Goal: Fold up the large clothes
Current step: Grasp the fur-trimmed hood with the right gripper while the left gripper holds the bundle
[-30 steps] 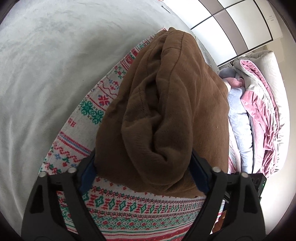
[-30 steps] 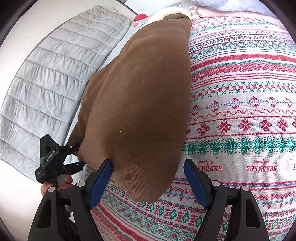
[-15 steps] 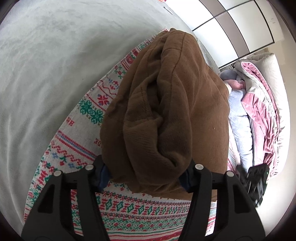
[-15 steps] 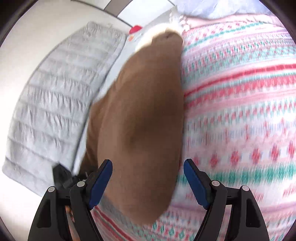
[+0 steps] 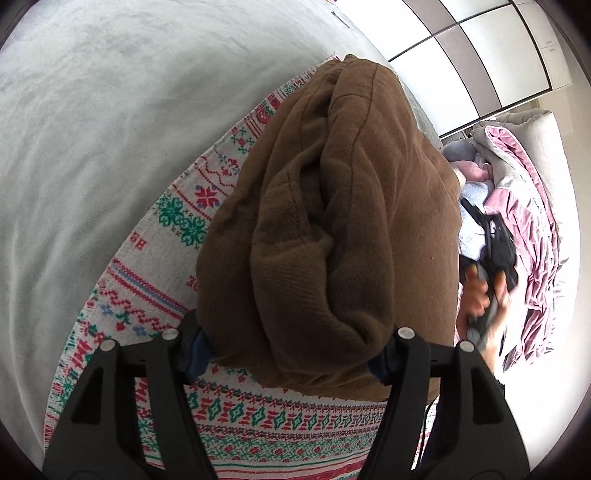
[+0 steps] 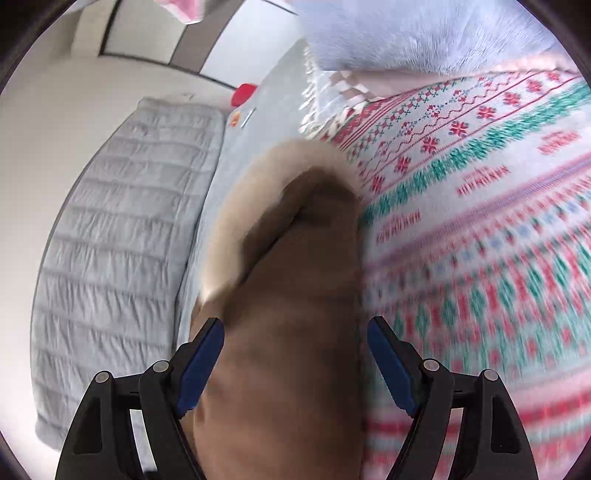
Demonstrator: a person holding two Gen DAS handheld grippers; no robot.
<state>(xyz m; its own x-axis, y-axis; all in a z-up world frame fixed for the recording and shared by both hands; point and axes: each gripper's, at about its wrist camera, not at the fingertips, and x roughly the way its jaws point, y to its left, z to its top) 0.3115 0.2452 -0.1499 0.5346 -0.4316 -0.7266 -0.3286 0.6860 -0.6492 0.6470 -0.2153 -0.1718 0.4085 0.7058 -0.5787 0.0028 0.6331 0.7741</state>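
A folded brown garment (image 5: 332, 221) lies on a red-and-green patterned cloth (image 5: 177, 221) on the bed. My left gripper (image 5: 290, 358) straddles the garment's near end. Its blue pads touch the bulging fabric on both sides while the jaws are opening. In the blurred right wrist view, my right gripper (image 6: 295, 369) hovers open over the brown garment (image 6: 288, 350), near its cream-lined end, and the right pad stands apart from the fabric. The left wrist view shows a hand (image 5: 480, 295) holding that right gripper (image 5: 493, 240) beyond the garment's right side.
The patterned cloth (image 6: 480, 184) spreads to the right. A grey bed cover (image 5: 92, 147) lies to the left, and a quilted grey blanket (image 6: 122, 240) hangs off the bed edge. Pink and grey bedding (image 5: 524, 221) is piled at the far right. A pale fluffy item (image 6: 424, 33) lies ahead.
The left jaws narrowed onto the garment's near end, then widened slightly. The right gripper swept along the garment to its cream-lined end and rolled, and it now shows in the left view.
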